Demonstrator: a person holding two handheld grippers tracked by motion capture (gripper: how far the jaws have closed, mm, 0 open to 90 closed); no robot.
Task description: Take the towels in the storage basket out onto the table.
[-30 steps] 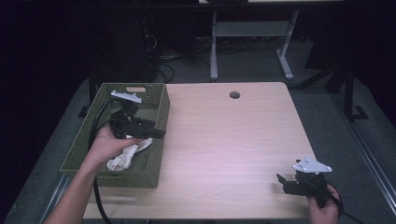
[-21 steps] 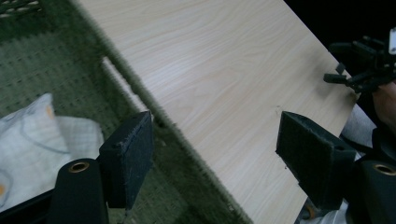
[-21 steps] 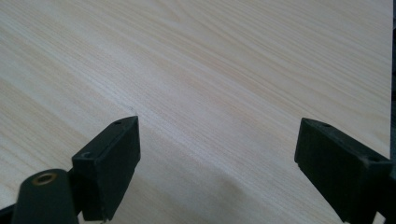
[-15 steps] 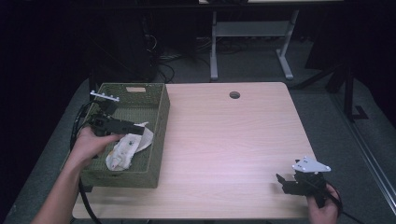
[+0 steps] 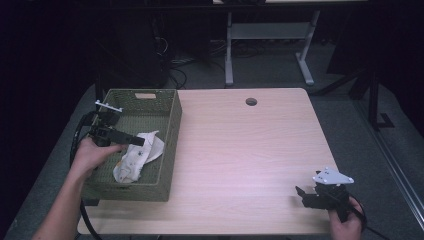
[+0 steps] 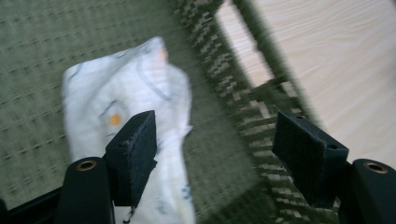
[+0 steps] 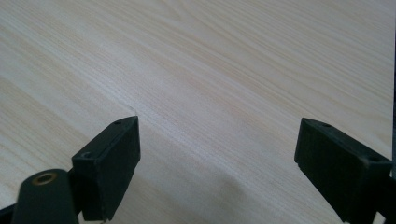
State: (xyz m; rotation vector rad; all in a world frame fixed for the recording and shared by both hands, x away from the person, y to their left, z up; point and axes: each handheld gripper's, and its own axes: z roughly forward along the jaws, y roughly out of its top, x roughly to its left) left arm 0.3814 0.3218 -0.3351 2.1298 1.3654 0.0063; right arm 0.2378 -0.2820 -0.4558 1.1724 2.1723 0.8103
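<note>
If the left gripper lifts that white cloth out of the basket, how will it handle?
The white cloth lies crumpled with soft folds, so it will likely drape limply rather than hold shape. It looks thin, so probably light. One pinch may lift only a corner, with the rest trailing against the basket wall.

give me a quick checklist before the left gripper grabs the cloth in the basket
1. Left gripper open: ok, jaws apart though they have just been closing, and nothing is pinched yet.
2. Cloth in reach: ok, it lies in the basket just past the jaws.
3. Cloth centred between the jaws: not ok, it sits by one pad, and the basket wall lies in the gap.
4. Pads touching the cloth: cannot tell, one pad overlaps it in the left gripper view.
5. Right gripper out of the way: ok, open over the bare table, far from the basket.
</note>
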